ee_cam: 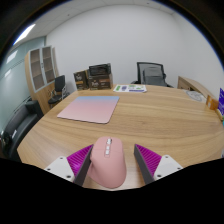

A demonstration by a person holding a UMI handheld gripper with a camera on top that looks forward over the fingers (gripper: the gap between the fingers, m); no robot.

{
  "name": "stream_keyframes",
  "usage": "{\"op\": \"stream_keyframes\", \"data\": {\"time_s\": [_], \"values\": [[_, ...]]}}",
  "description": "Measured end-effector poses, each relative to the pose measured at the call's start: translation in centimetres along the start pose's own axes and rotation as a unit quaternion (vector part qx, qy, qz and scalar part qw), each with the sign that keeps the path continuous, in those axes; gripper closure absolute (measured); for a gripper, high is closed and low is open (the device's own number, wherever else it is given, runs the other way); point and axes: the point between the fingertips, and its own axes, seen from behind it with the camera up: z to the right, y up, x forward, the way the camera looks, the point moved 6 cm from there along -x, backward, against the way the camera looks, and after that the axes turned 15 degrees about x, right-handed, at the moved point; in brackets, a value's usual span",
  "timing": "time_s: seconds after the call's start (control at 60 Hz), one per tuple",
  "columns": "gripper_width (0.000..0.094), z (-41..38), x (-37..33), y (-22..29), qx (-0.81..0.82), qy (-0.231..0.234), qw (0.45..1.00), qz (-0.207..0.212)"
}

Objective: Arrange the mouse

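Note:
A pink computer mouse (107,163) lies on the wooden table (150,125) between my gripper's (112,152) two fingers, its nose pointing away just past the fingertips. The gripper is open. The left magenta pad (80,158) is close against the mouse's side, and a strip of bare wood shows between the mouse and the right pad (147,157). A pink mouse mat (89,108) lies flat on the table beyond the fingers, ahead and a little to the left. The mouse's rear end is hidden below the fingers.
The round table's far edge carries papers (131,88) and a small object (196,96). Office chairs (151,73) stand behind it, another chair (18,128) at the left edge. A monitor (99,72) and a cabinet (41,68) are at the back wall.

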Motion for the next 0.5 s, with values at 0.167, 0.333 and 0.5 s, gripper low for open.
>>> {"op": "stream_keyframes", "data": {"time_s": [0.167,0.333,0.5], "values": [[0.0219,0.8,0.7,0.8,0.015,-0.021,1.0,0.013],[0.0478,1.5,0.5,0.6,0.027,-0.059,0.998,0.015],[0.0535,0.6,0.7,1.4,0.056,-0.095,0.994,-0.002]]}}
